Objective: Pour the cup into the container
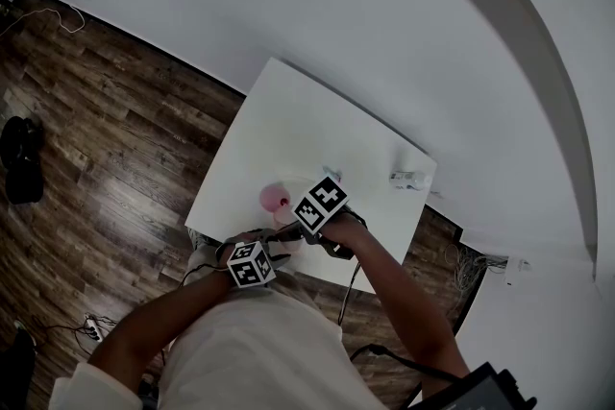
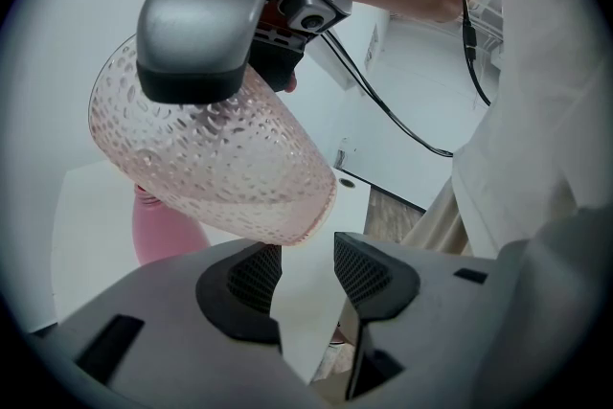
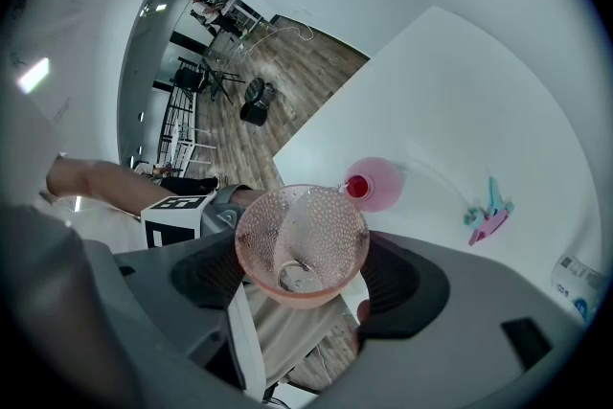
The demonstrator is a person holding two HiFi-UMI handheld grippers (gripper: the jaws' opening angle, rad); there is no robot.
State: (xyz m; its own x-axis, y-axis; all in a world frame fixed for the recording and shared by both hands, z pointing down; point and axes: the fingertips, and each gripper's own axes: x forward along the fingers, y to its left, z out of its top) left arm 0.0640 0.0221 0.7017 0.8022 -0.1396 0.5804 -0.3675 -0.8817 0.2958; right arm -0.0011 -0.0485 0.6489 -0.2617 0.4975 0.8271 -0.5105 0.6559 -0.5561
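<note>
My right gripper (image 3: 305,275) is shut on a pink dimpled glass cup (image 3: 302,244), tipped well over, with little showing inside it. The cup (image 2: 215,158) hangs just above a pink narrow-necked container (image 2: 161,230) standing on the white table (image 1: 288,125). That container (image 3: 375,183) shows a red opening just beyond the cup's rim. My left gripper (image 2: 306,275) is open with nothing between its fingers, just under and beside the cup's base. In the head view both grippers (image 1: 258,262) (image 1: 312,206) sit at the table's near edge by the container (image 1: 275,199).
A small teal and pink object (image 3: 488,214) lies on the table past the container. A crumpled clear packet (image 1: 408,179) sits at the table's far right corner. A black bag (image 1: 21,158) and a power strip (image 1: 91,329) lie on the wood floor at the left.
</note>
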